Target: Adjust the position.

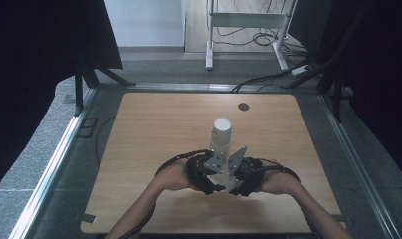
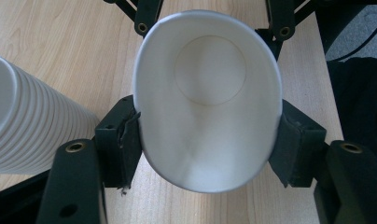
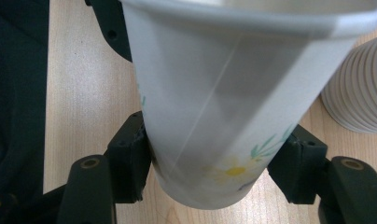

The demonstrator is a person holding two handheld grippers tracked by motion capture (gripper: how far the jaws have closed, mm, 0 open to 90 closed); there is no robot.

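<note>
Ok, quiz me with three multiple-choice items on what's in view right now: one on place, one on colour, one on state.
1. Where does the stack of cups stand?
A. On the wooden table, just beyond the grippers
B. On the floor past the table
C. On its side at the table's far edge

2. What colour is the centre of the flower printed on the held cup?
A. Red
B. Yellow
C. Black

3. How is the left gripper?
A. Open, clear of any cup
B. Shut on the held cup
C. Shut on the stack

Answers:
1 A: the high view shows the stack of cups upright on the table, right ahead of both hands.
2 B: the flower near the base of the held cup has a yellow middle.
3 B: the left gripper has its fingers pressed on both sides, squeezing the rim oval.
</note>
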